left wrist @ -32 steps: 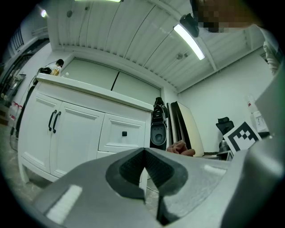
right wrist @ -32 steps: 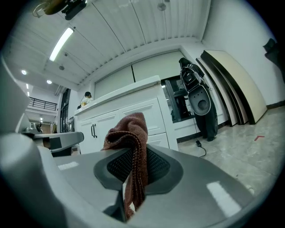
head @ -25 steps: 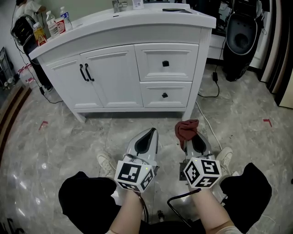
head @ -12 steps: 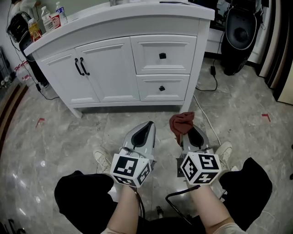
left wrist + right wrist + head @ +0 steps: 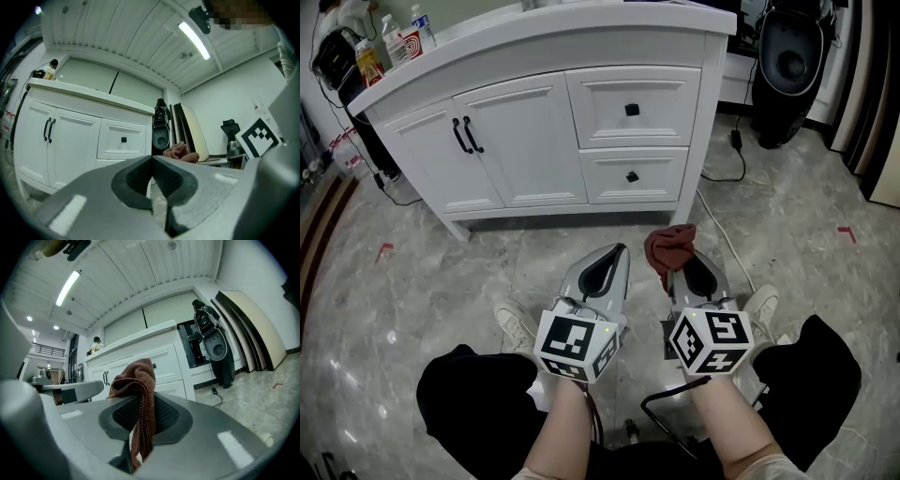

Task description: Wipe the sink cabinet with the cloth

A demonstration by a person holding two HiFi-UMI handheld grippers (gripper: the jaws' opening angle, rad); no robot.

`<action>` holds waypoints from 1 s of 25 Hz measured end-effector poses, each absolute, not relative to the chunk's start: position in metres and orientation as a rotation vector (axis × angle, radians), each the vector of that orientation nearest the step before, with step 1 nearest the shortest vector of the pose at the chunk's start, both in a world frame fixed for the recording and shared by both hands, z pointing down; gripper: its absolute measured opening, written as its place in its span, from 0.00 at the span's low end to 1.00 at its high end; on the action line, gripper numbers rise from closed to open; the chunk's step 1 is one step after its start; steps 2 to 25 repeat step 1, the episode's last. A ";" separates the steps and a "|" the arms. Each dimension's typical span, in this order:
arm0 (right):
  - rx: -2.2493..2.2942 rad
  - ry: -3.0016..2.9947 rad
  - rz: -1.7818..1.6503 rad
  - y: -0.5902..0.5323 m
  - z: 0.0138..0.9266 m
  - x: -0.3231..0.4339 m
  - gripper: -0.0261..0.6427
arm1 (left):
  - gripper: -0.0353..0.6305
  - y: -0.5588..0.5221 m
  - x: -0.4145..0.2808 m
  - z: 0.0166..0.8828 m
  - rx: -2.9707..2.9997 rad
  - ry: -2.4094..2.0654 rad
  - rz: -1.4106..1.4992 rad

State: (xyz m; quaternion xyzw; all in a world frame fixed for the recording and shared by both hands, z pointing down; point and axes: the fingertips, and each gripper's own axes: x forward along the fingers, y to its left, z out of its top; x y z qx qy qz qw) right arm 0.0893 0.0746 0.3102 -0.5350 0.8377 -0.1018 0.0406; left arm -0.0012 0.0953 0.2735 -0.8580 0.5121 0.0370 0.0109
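Gray marbled floor (image 5: 431, 281), glossy. Red tape marks on it: one at left (image 5: 382, 250), one at right (image 5: 847, 232). Black cable (image 5: 733, 161) lies near a black rounded appliance (image 5: 795, 66), upper right. Bottles (image 5: 394, 39) clustered upper left, beside a black bag (image 5: 337, 52).

We see the rust-brown cloth (image 5: 671, 249) bunched and limp, pinched between the closed jaws of our right gripper (image 5: 679, 272). The white sink cabinet (image 5: 534, 141) stands ahead, doors and drawers closed, apart from the cloth.
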 end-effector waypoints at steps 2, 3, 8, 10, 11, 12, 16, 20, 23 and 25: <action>-1.638 2.567 -0.312 0.075 0.310 0.089 0.17 | 0.05 0.096 0.000 0.273 -2.679 1.595 0.117; -1.638 2.567 -0.312 0.075 0.310 0.089 0.17 | 0.05 0.096 0.000 0.273 -2.679 1.595 0.117; -1.638 2.567 -0.312 0.075 0.310 0.089 0.17 | 0.05 0.096 0.000 0.273 -2.679 1.595 0.117; -1.638 2.567 -0.312 0.075 0.310 0.089 0.17 | 0.05 0.096 0.000 0.273 -2.679 1.595 0.117; -1.638 2.567 -0.312 0.075 0.310 0.089 0.17 | 0.05 0.096 0.000 0.273 -2.679 1.595 0.117; -1.638 2.567 -0.312 0.075 0.310 0.089 0.17 | 0.05 0.096 0.000 0.273 -2.679 1.595 0.117; -1.638 2.567 -0.312 0.075 0.310 0.089 0.17 | 0.05 0.096 0.000 0.273 -2.679 1.595 0.117; -1.638 2.567 -0.312 0.075 0.310 0.089 0.17 | 0.05 0.096 0.000 0.273 -2.679 1.595 0.117; -1.638 2.567 -0.312 0.075 0.310 0.089 0.17 | 0.05 0.096 0.000 0.273 -2.679 1.595 0.117; -1.638 2.567 -0.312 0.075 0.310 0.089 0.17 | 0.05 0.096 0.000 0.273 -2.679 1.595 0.117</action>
